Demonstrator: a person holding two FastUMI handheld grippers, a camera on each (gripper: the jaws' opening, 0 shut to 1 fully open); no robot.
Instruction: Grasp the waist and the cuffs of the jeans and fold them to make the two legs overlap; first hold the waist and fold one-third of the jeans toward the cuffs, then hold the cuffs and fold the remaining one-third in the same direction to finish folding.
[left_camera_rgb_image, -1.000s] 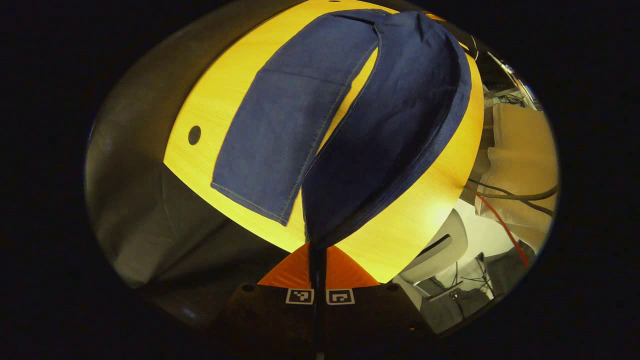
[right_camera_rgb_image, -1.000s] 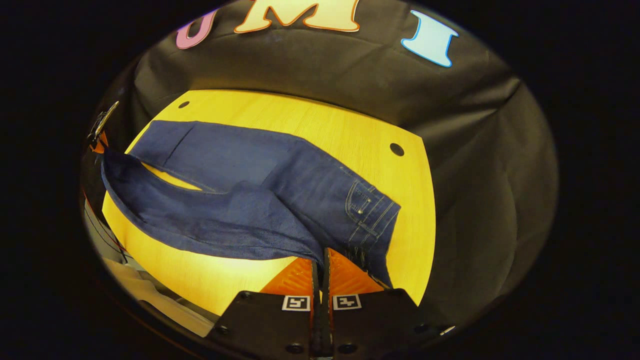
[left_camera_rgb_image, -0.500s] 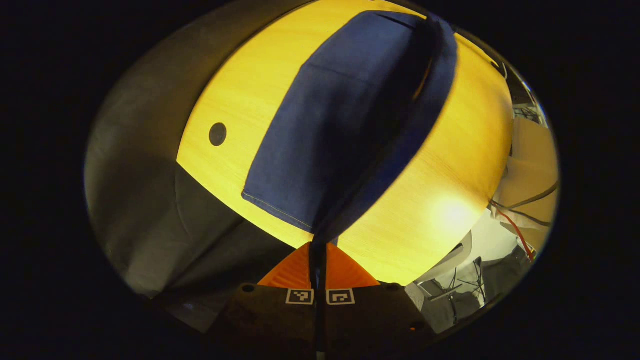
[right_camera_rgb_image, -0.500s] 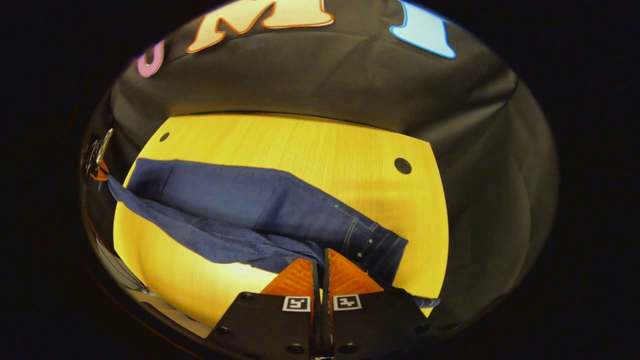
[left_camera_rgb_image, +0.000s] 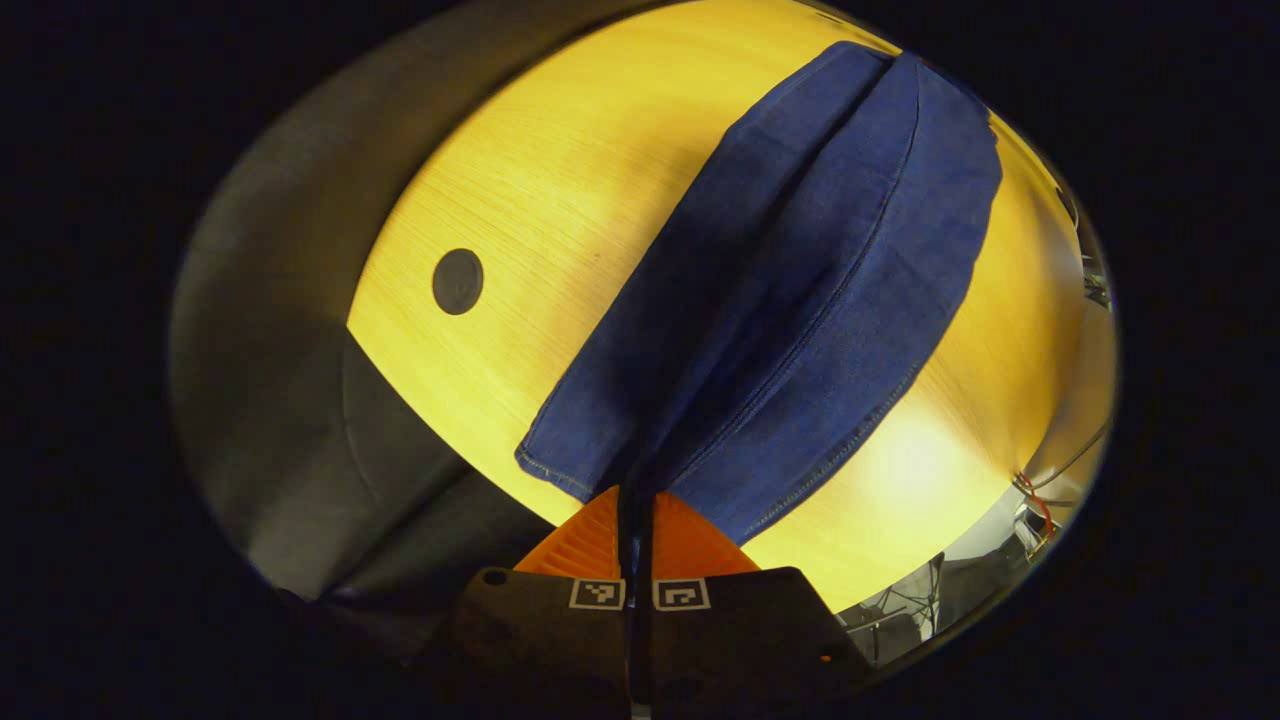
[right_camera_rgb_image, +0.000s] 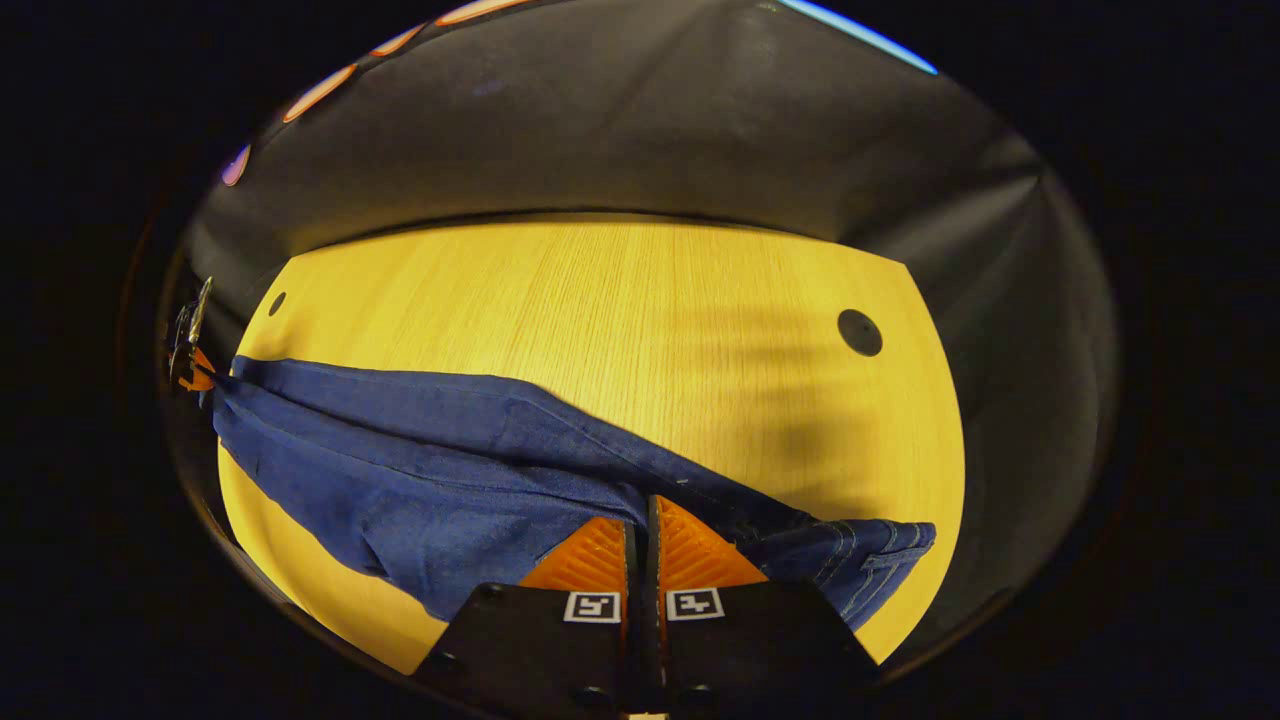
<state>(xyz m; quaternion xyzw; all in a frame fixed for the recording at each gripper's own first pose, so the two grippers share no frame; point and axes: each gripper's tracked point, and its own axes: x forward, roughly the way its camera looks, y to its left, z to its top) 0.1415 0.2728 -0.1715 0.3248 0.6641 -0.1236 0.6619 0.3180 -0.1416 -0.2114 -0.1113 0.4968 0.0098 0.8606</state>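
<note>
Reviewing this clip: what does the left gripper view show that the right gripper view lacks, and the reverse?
Left gripper view: the cuff hem beside the left tool, which pinches the jeans, plus cables past the table edge. Right gripper view: the stitched waist end beside the right tool, which is clamped on the jeans, and the left tool far off at the cuffs. Shared: the two legs brought together on the yellow table with its round hole, and the dark cloth wall.

Bare table (right_camera_rgb_image: 620, 300) beyond jeans (right_camera_rgb_image: 400, 470)
</note>
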